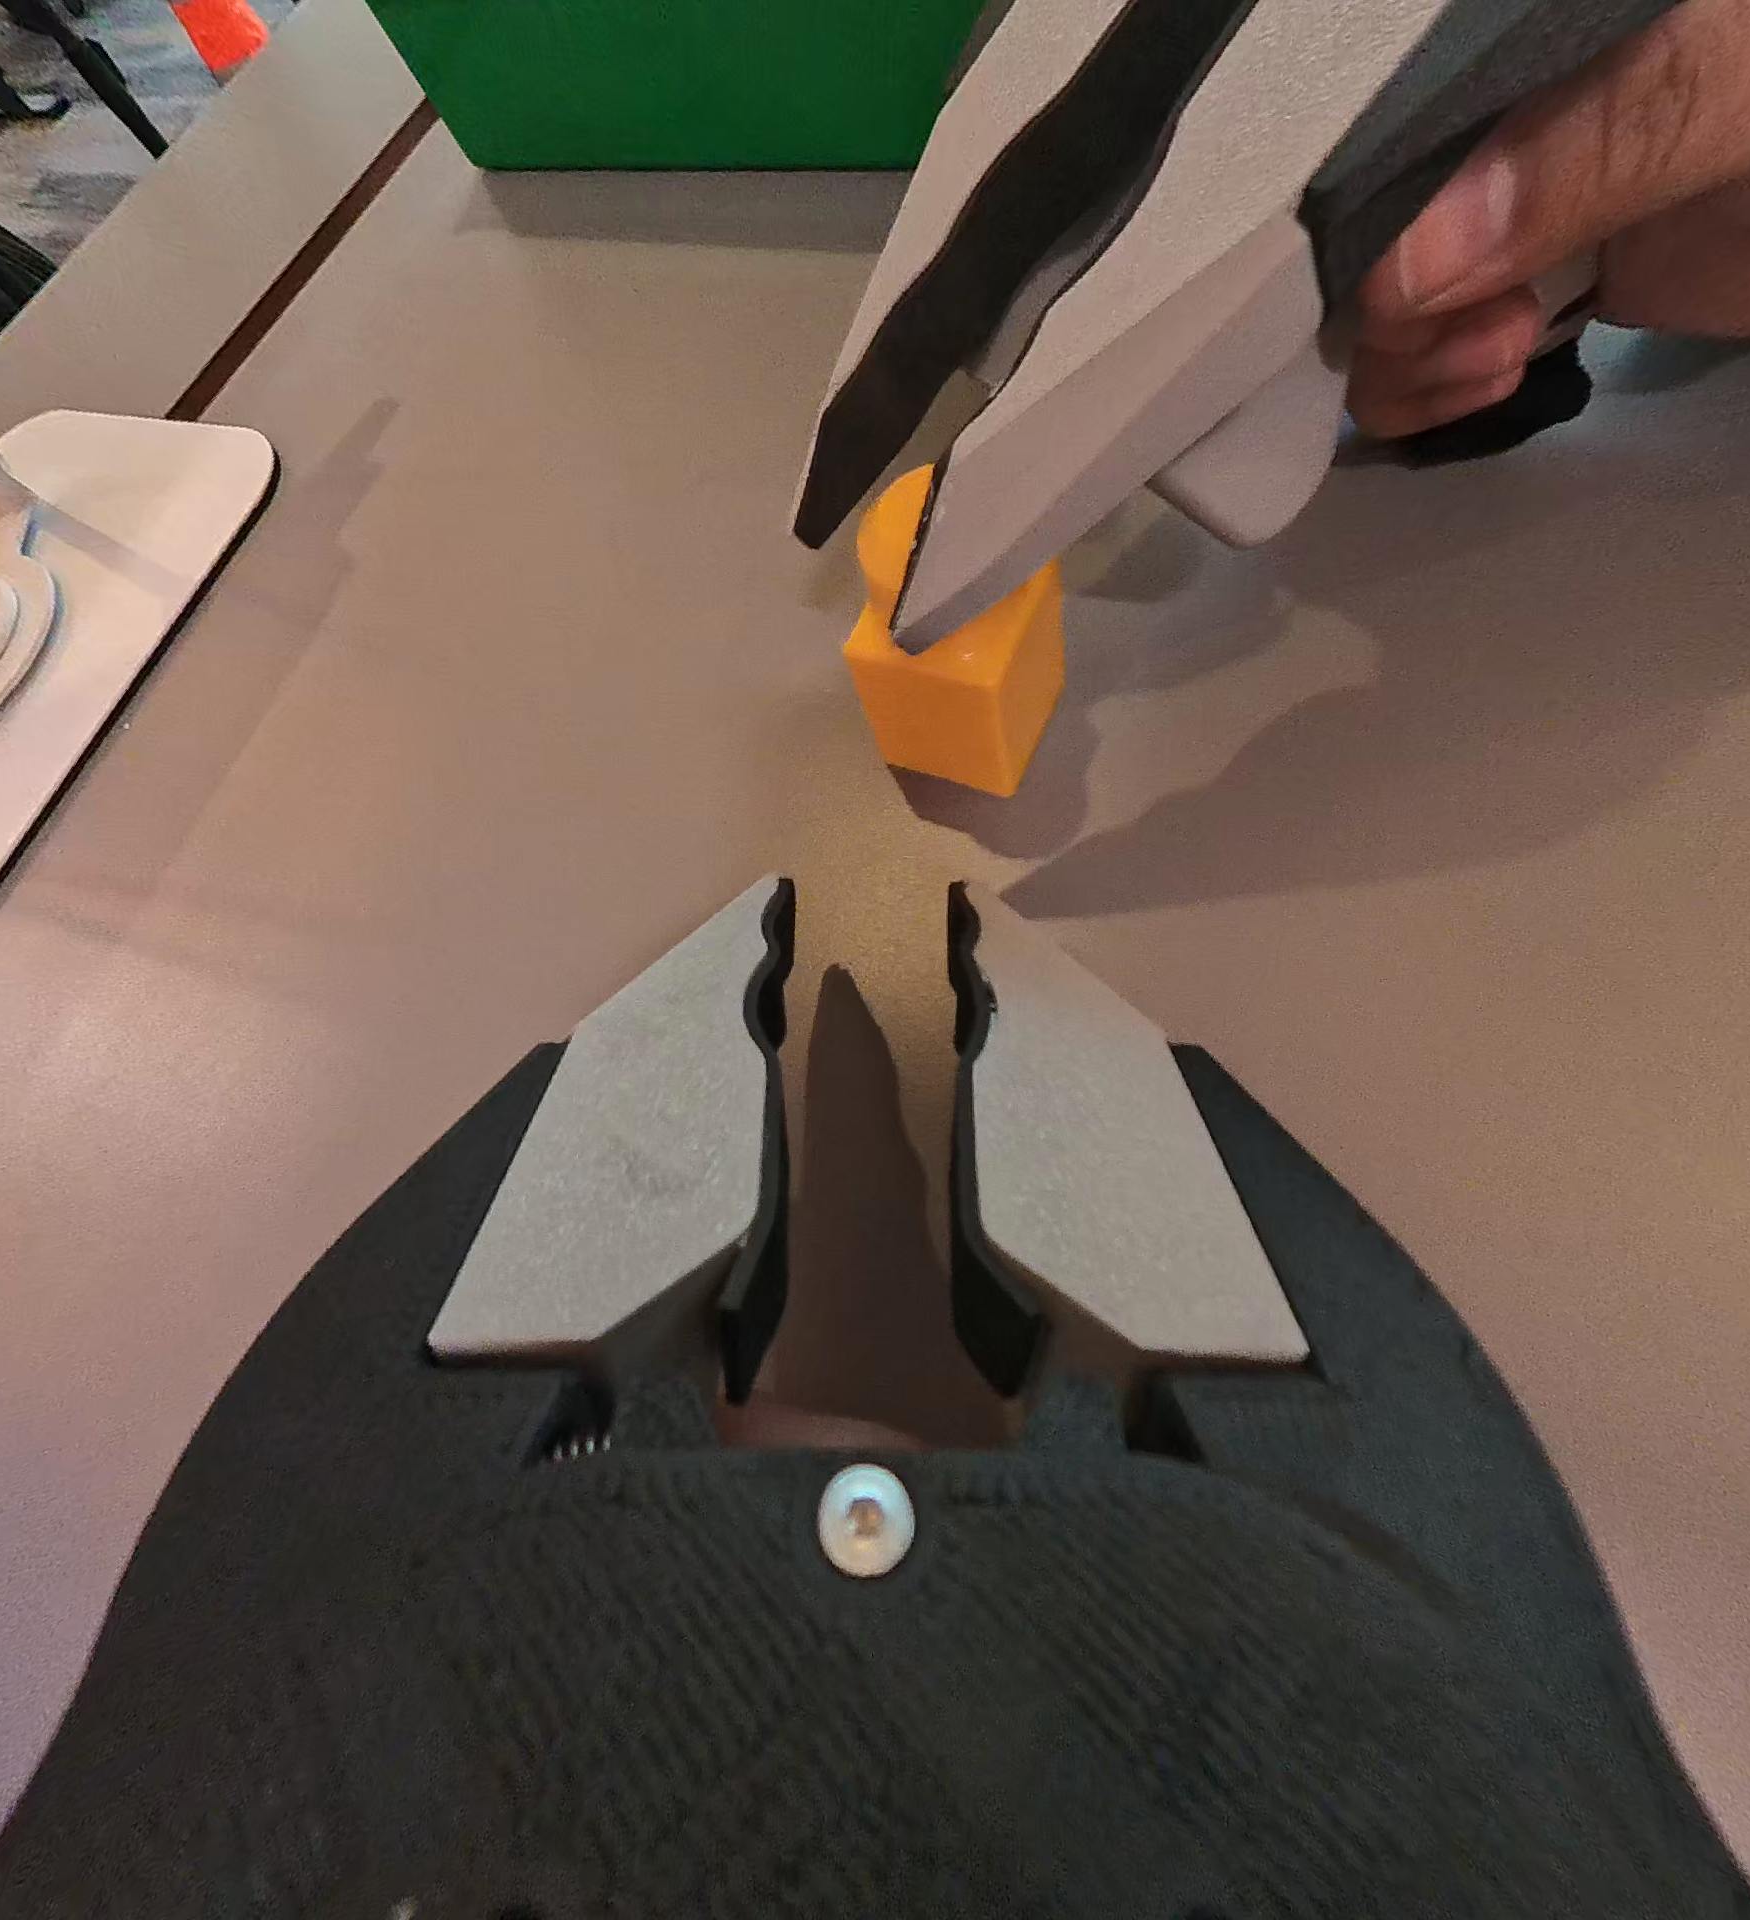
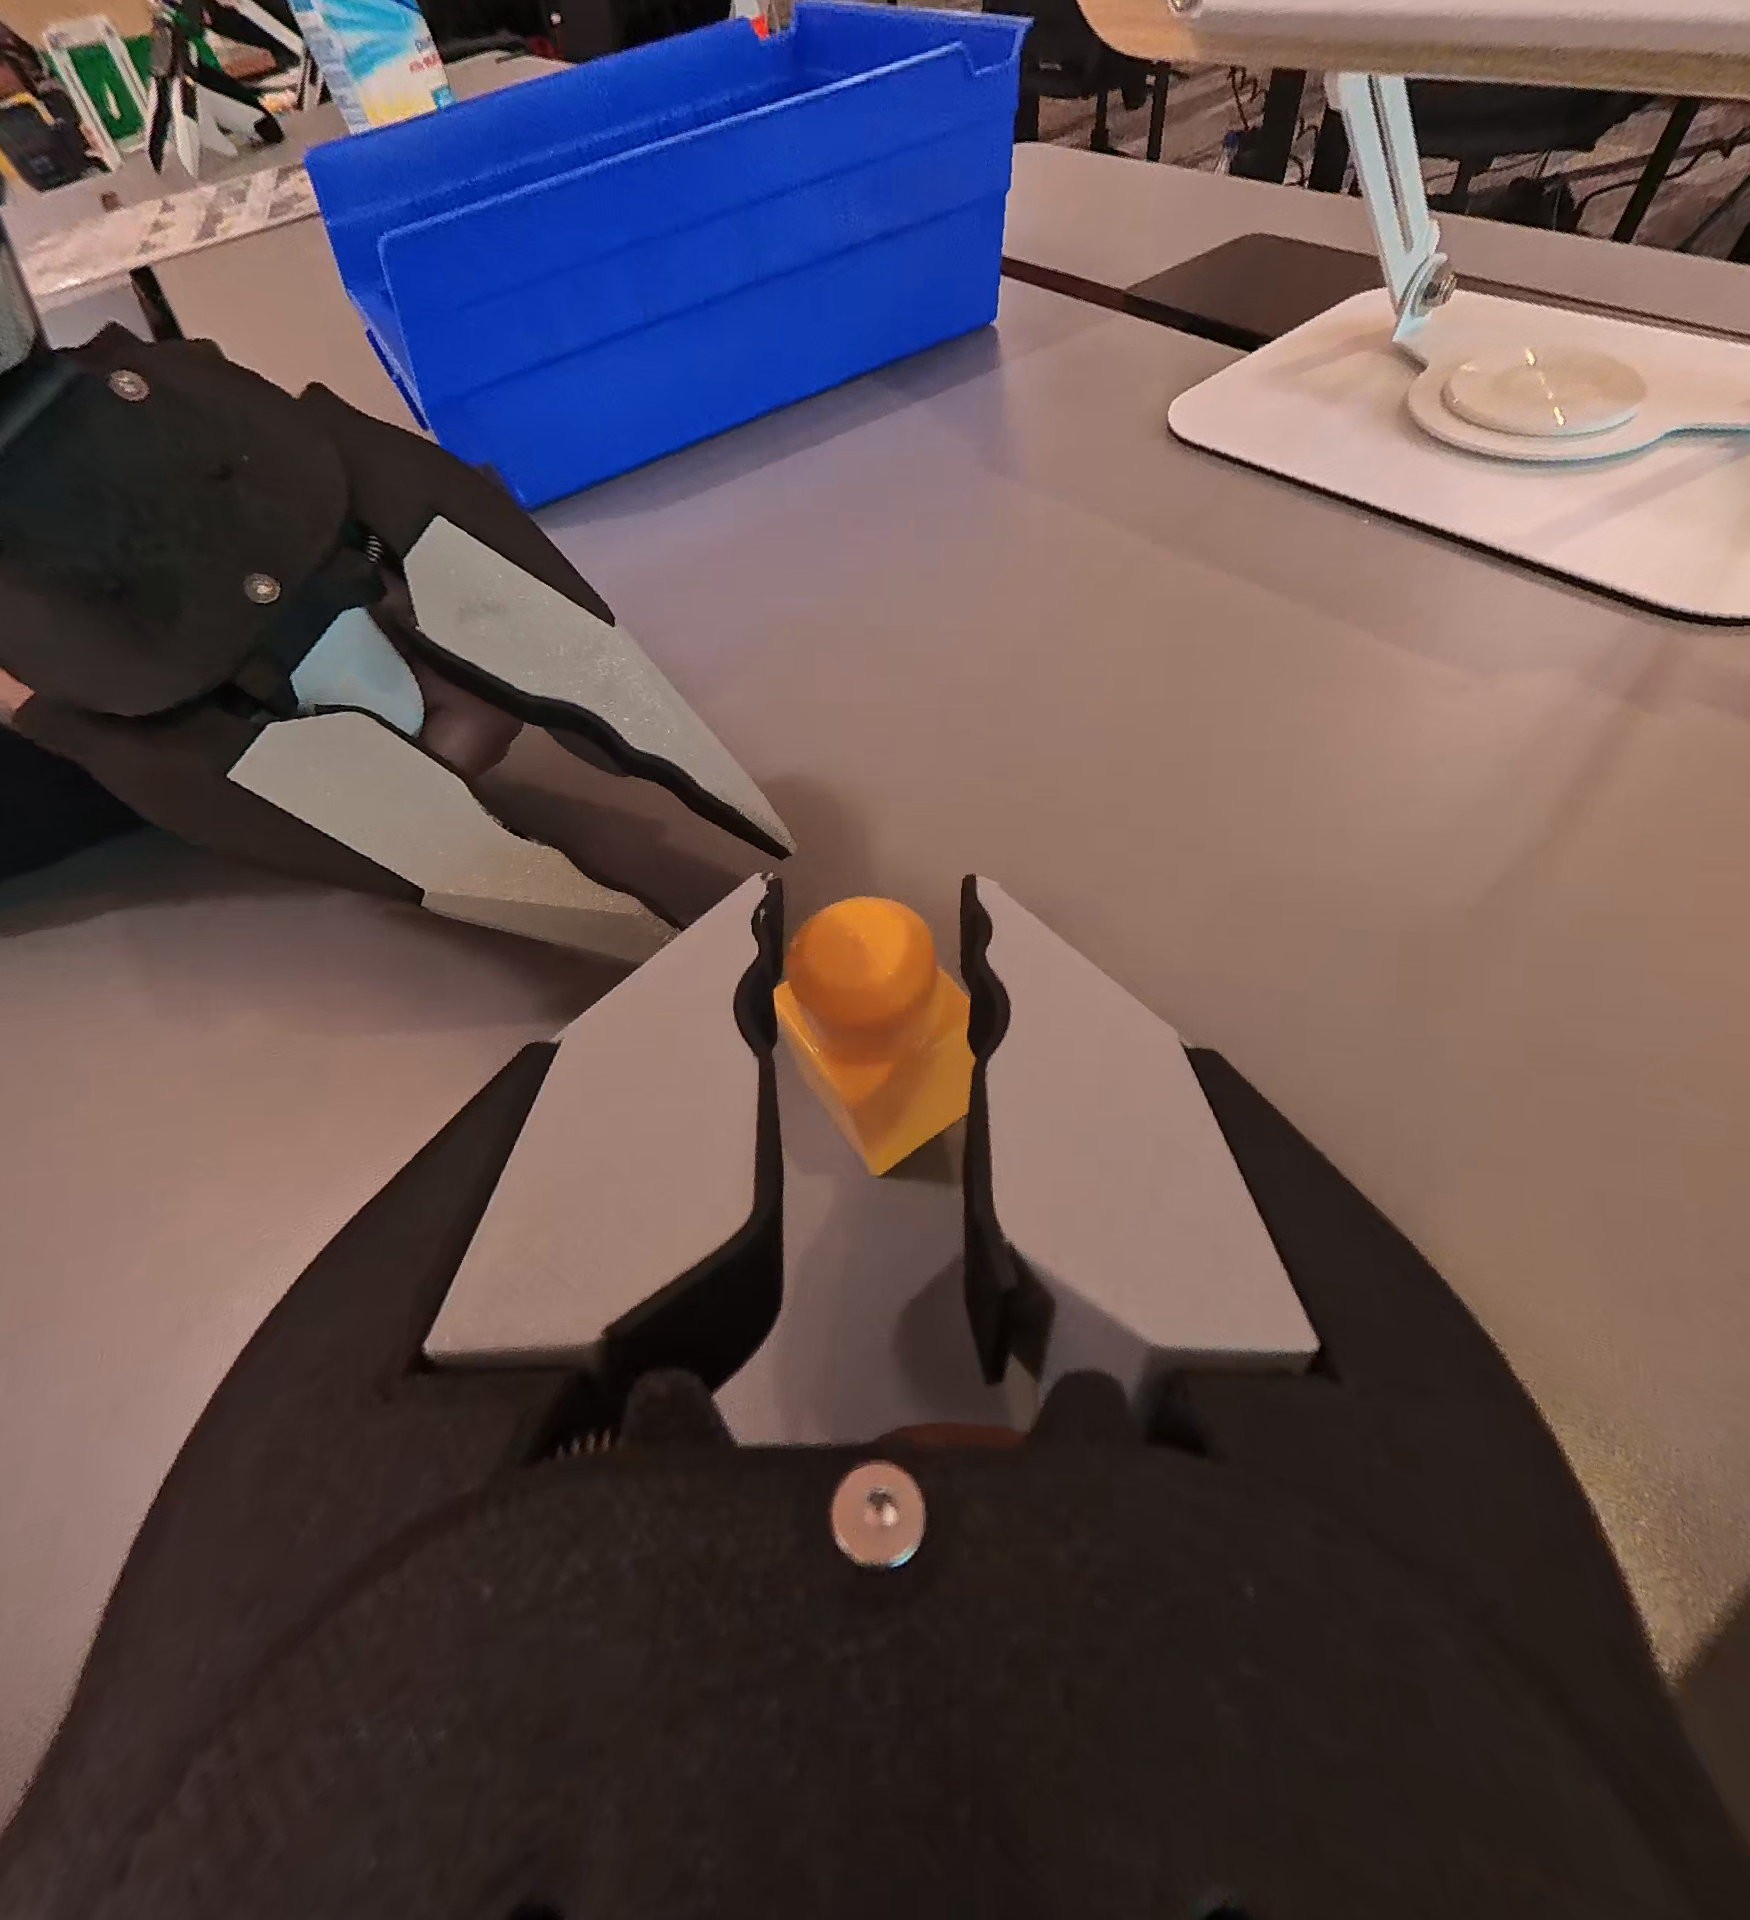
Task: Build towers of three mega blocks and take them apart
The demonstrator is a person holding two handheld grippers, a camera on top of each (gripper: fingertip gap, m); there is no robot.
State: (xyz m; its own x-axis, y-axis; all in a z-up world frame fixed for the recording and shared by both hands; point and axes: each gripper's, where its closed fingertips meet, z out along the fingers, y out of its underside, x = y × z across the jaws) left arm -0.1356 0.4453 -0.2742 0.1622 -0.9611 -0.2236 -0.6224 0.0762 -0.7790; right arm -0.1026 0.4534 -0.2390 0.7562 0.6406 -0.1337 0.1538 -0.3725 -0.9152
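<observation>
Grey table (image 2: 1266, 831) carries blue bin (image 2: 663, 260) (green bin (image 1: 684, 83) opposite).

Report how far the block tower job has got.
Done: no stack is visible; a single orange block stands alone on the grey table. In hand: the right gripper straddles that block, though contact with its pads is unclear. The left gripper is open with nothing in it. Left: no other blocks are in view for a tower.

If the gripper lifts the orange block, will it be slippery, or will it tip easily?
The orange block looks like glossy hard plastic, so probably stiff and somewhat slippery against the pads. It seems small and likely light. Its flat square base on the table suggests it would slide, not roll, when pushed.
</observation>
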